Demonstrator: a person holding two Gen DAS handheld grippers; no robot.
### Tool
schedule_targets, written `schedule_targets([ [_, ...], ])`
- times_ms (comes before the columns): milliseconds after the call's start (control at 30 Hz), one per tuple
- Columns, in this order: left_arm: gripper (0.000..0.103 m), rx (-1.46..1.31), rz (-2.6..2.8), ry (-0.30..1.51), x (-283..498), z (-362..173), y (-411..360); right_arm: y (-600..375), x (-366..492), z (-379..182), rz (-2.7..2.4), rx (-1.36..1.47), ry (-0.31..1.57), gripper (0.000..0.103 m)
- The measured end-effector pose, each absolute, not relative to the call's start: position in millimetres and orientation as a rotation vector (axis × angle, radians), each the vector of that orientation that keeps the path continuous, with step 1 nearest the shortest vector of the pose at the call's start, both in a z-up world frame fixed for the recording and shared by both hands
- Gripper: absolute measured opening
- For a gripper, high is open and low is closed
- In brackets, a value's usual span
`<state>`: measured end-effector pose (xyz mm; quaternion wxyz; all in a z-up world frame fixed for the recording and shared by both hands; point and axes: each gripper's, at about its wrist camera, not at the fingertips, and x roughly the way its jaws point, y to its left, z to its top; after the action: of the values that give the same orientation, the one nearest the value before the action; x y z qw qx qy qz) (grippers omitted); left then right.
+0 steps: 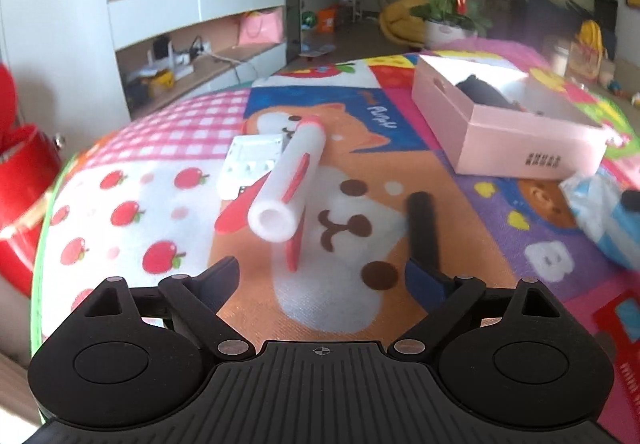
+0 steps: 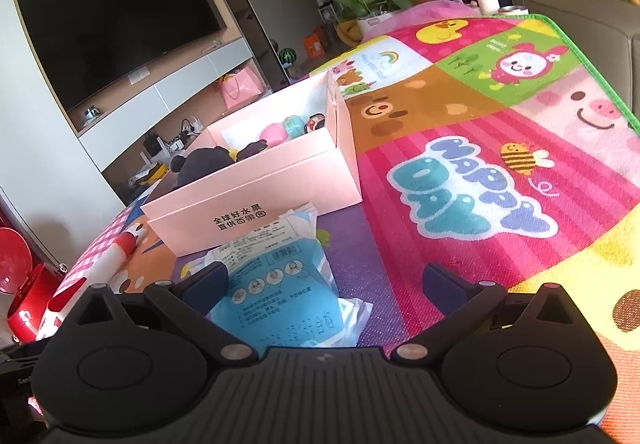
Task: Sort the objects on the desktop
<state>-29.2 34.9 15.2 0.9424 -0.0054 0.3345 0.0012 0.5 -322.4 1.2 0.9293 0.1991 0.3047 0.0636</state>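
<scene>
Ahead-right of the left gripper (image 1: 322, 272), the pink box (image 1: 504, 135) hides most of its dark contents; the blue packet (image 1: 604, 215) blurs at the frame's edge.

A cartoon-printed play mat (image 2: 460, 147) covers the worktop. On it lie a pink box (image 2: 256, 183), a blue packet (image 2: 280, 284) touching the box's near wall, a foam rocket (image 1: 284, 183) (partly propped on a white tray (image 1: 250, 163)), and a black bar (image 1: 422, 228).

L gripper (image 1: 322, 270) jaws wide apart, empty; R gripper (image 2: 326, 280) same, both angled down
</scene>
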Motion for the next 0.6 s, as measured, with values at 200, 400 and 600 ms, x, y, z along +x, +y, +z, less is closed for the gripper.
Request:
schedule_targets([
  [200,0.096,-0.05,-0.144,0.671,-32,21,20,-321,1,1,0.13,0.401,0.628,0.103],
  [400,0.096,-0.016,-0.239,0.714,-1,9,-3,-321,1,1,0.13,0.401,0.628,0.103],
  [600,0.098,-0.031,-0.372,0.722,19,7,-18,-321,1,1,0.131,0.402,0.628,0.103],
])
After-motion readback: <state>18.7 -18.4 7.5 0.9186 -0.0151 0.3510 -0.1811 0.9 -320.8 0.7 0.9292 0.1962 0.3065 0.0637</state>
